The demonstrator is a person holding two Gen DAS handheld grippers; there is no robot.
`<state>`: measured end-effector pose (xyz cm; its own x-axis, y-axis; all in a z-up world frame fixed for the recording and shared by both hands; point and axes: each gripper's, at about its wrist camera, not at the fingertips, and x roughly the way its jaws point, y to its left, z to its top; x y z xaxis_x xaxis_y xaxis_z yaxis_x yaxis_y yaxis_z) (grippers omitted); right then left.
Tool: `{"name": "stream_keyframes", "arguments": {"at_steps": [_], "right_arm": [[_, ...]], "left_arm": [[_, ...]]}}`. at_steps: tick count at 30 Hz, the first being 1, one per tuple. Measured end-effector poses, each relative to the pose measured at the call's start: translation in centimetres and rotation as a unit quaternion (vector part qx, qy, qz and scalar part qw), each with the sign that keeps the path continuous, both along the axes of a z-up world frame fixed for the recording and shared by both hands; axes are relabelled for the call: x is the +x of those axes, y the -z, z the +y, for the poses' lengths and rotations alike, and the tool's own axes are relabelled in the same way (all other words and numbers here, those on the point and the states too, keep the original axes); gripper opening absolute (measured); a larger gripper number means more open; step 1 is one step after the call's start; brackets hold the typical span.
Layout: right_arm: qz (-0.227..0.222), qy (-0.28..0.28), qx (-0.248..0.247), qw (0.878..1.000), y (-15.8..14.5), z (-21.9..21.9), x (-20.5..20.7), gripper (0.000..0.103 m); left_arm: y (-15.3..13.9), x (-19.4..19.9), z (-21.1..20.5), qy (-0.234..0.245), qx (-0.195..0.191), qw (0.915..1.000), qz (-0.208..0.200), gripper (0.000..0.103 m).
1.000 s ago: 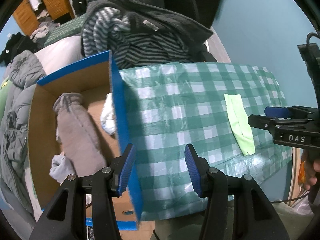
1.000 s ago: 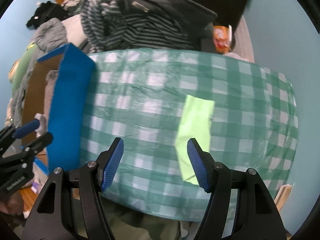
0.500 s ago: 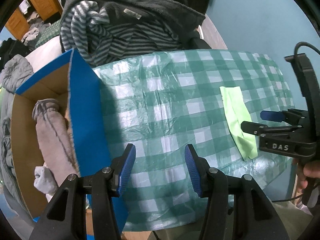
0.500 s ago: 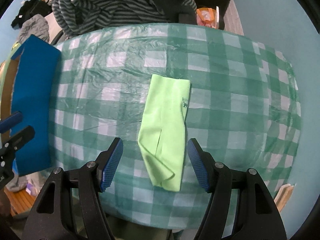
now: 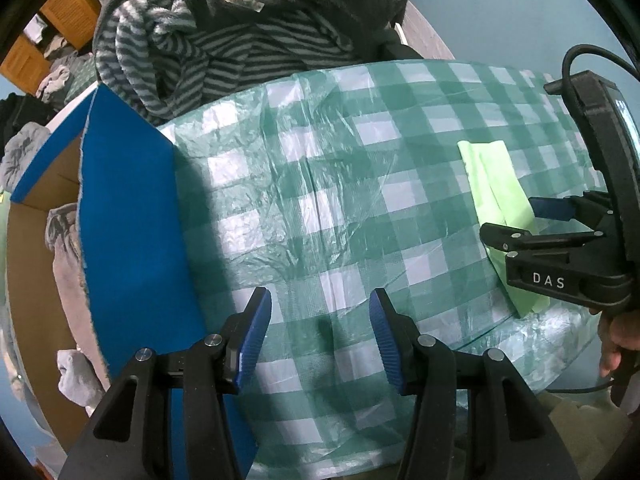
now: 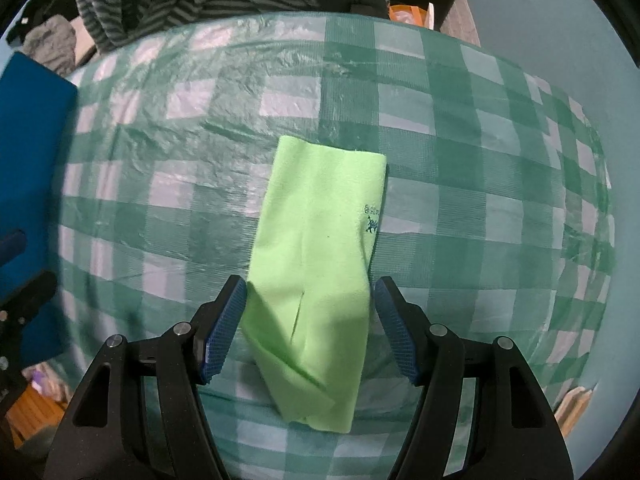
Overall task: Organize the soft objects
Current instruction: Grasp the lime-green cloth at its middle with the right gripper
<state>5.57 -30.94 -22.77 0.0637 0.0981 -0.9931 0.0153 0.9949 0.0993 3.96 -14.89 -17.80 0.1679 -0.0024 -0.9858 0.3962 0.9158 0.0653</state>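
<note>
The right hand-held gripper [image 6: 308,330], jaws spread, straddles the near end of a folded lime-green cloth [image 6: 320,248] lying flat on the checked table [image 6: 460,200], a light, limp piece likely best pinched across its layered folds, while the left hand-held gripper [image 5: 320,334] hovers open.

Matt green cloth [image 6: 320,240] lies on glossy, crinkled plastic tablecloth [image 6: 460,160].
</note>
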Motion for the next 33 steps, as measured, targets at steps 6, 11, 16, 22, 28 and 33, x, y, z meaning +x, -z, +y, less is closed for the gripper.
{"name": "stream_keyframes", "arguments": {"at_steps": [6,11,16,22,28,33], "right_arm": [[-0.012,-0.013,-0.023,1.0,0.2,0.7,-0.3,0.07],[-0.019,-0.012,-0.031,0.999,0.2,1.1,-0.9,0.07],[-0.026,-0.012,-0.028,0.999,0.2,1.7,-1.8,0.059],[-0.035,-0.019,-0.025,0.999,-0.8,2.2,-2.0,0.012],[-0.047,-0.009,0.011,0.999,-2.3,2.3,-2.6,0.007],[-0.066,-0.011,0.034,0.997,-4.1,2.3,-2.8,0.007]], "left_arm": [[0.0,-0.1,0.3,-0.006,-0.008,0.9999,0.001,0.04],[-0.4,-0.8,0.6,-0.003,-0.009,0.9999,-0.006,0.036],[-0.7,-1.6,1.3,-0.002,-0.008,1.0,-0.005,0.036],[-1.0,-2.2,1.7,0.004,-0.008,0.9999,-0.006,0.036],[-1.7,-2.6,2.2,0.006,-0.01,0.9999,-0.012,0.03],[-2.5,-3.0,2.9,0.001,-0.017,0.9997,-0.016,0.03]]}}
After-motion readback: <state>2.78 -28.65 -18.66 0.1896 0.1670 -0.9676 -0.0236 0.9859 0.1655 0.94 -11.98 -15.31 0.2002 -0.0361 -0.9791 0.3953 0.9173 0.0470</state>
